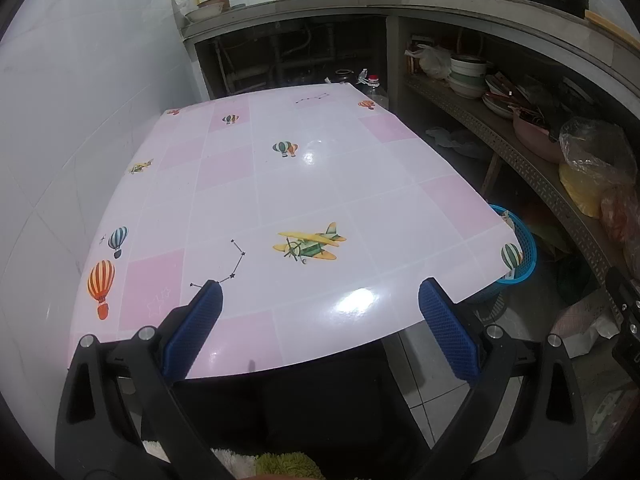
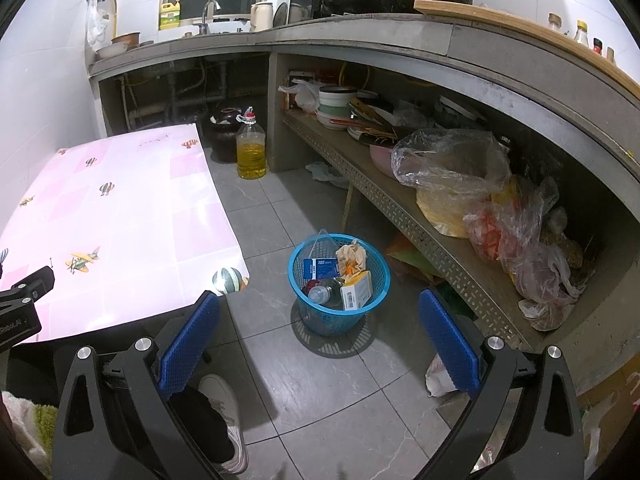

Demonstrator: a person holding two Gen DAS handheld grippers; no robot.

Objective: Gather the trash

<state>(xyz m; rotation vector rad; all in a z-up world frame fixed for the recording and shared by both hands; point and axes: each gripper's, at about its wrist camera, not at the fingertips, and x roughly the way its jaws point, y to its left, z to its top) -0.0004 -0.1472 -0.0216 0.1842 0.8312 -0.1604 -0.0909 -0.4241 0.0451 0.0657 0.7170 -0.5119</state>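
2 grippers [image 1: 320, 300] [image 2: 319, 312] agape; pink table [image 1: 304, 192].

one table [image 2: 132, 200], one blue basket [image 2: 376, 280], one oil bottle [image 2: 251, 152], two cartons [image 2: 356, 290]

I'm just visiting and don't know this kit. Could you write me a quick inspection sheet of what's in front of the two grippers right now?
Surface: table with pink checked cover, balloon and plane prints; nothing seen on it.
Job's things: blue basket on the floor beside the table, holding a crumpled paper, boxes and a plastic bottle.
Clutter: oil bottle on the floor; plastic bags and bowls on the shelf.
Grippers: left gripper open, empty, over the table edge; right gripper open, empty, facing the basket.
Cables: nothing seen.
Surroundings: counter with tap, pots and a green soap bottle; grey tiled floor.
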